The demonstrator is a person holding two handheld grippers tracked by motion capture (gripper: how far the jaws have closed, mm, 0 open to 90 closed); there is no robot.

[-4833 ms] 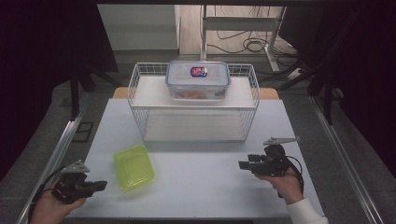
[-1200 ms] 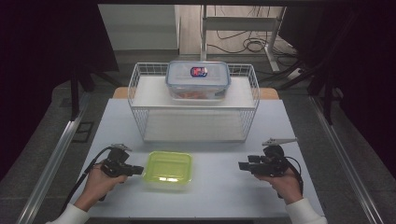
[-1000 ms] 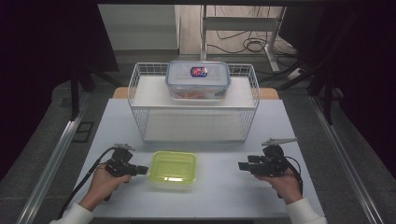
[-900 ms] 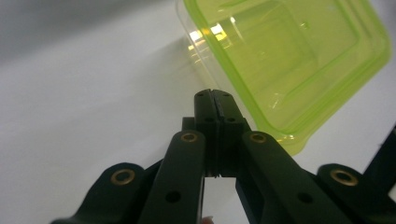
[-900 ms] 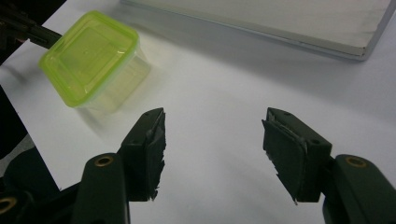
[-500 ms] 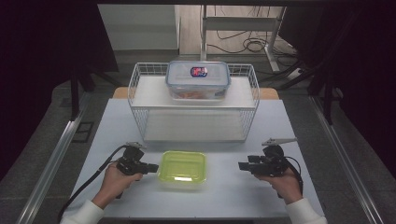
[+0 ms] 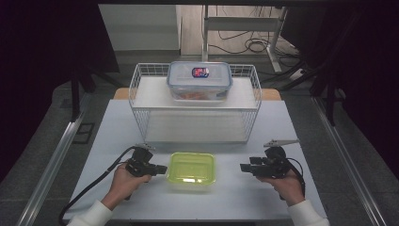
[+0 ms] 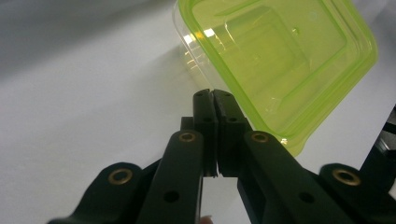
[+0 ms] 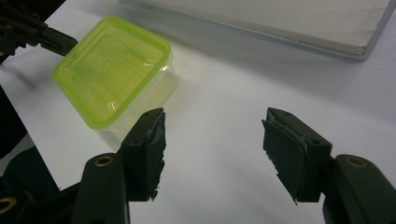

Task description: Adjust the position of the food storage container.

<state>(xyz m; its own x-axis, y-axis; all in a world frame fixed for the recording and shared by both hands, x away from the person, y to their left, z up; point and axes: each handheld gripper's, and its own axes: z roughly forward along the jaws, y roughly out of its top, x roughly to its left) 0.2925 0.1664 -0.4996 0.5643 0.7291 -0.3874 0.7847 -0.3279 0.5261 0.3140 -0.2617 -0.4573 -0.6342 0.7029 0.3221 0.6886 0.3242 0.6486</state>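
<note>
**Pushing the green box toward mid-table**

Resting on the white table point(image 7: 301, 141), the green box point(image 7: 191, 167) now lies near the centre front, just before the wire basket point(image 7: 141, 101); 4.8 s ago it lay tilted far to the left, and over the last second it has slid further right. The clear tub point(image 7: 200, 81) on the basket shelf has not moved.

The left gripper point(image 7: 160, 169) has travelled right with the box. Its arm comes in from the bottom left, the gripper lying level and pointing right. Its jaws are pressed together with nothing between them, their tips against the box's left rim in the left gripper view.

The right gripper point(image 7: 243, 167) has stayed put at the front right, level, pointing left at the box but well apart from it. Its jaws stand wide and empty.
</note>
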